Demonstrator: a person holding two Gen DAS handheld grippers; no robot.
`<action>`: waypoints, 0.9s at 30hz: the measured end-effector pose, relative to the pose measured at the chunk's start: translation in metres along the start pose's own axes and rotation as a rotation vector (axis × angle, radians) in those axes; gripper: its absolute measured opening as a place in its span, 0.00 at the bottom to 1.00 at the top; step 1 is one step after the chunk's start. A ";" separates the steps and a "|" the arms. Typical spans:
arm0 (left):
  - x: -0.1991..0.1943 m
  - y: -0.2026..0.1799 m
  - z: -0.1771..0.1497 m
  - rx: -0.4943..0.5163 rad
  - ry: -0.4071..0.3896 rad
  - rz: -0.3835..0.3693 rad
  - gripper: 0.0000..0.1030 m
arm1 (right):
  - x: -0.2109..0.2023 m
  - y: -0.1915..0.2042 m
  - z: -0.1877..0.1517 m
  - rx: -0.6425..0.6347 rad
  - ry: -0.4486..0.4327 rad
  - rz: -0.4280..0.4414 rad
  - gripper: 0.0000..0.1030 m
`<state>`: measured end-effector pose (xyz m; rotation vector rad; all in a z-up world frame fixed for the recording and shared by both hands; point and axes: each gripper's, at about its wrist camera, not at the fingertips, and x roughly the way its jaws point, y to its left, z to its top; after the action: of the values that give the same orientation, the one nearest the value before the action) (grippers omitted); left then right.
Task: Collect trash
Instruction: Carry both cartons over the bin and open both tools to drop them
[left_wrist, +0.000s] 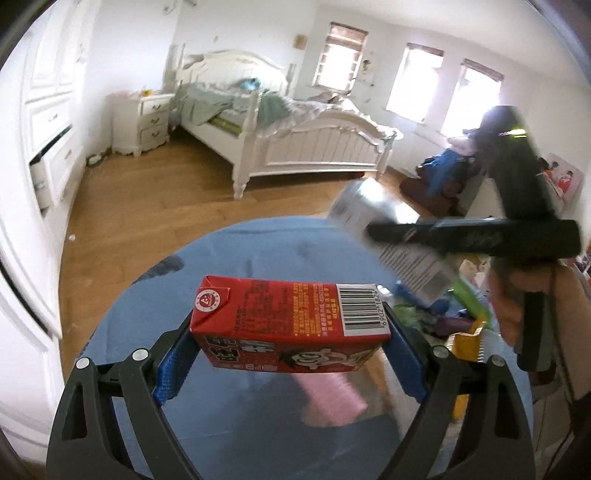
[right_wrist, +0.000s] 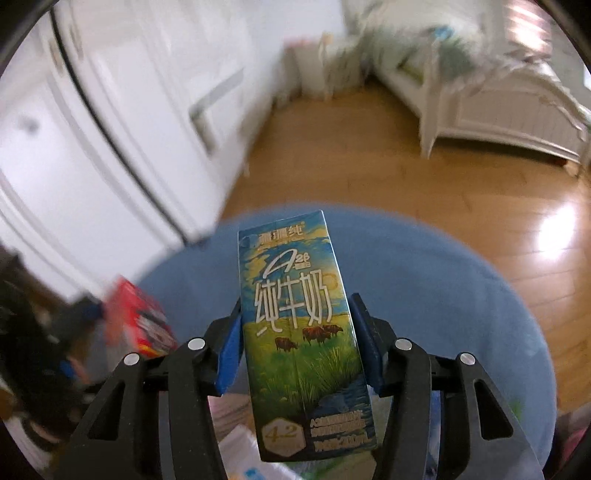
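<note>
My left gripper is shut on a red drink carton, held sideways above a round blue bin. My right gripper is shut on a blue-green milk carton, held upright over the same blue bin. In the left wrist view the right gripper shows at the right with its milk carton, blurred. In the right wrist view the red carton shows blurred at the left.
Wooden floor lies beyond the bin. A white bed, a nightstand and white cabinets with an open drawer stand behind. A pile of clothes lies at the right. Packaging scraps lie in the bin.
</note>
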<state>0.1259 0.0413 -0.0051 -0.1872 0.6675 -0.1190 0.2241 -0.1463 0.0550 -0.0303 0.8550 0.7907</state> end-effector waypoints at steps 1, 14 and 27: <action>-0.003 -0.006 0.001 0.010 -0.010 -0.015 0.86 | -0.022 -0.003 -0.004 0.011 -0.066 -0.007 0.51; 0.008 -0.158 0.014 0.115 -0.024 -0.363 0.86 | -0.225 -0.055 -0.138 0.038 -0.561 -0.512 0.52; 0.080 -0.274 -0.006 0.103 0.165 -0.617 0.86 | -0.259 -0.144 -0.255 0.153 -0.462 -0.785 0.52</action>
<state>0.1712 -0.2406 -0.0002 -0.2812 0.7483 -0.7659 0.0447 -0.4914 0.0205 -0.0421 0.3976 -0.0173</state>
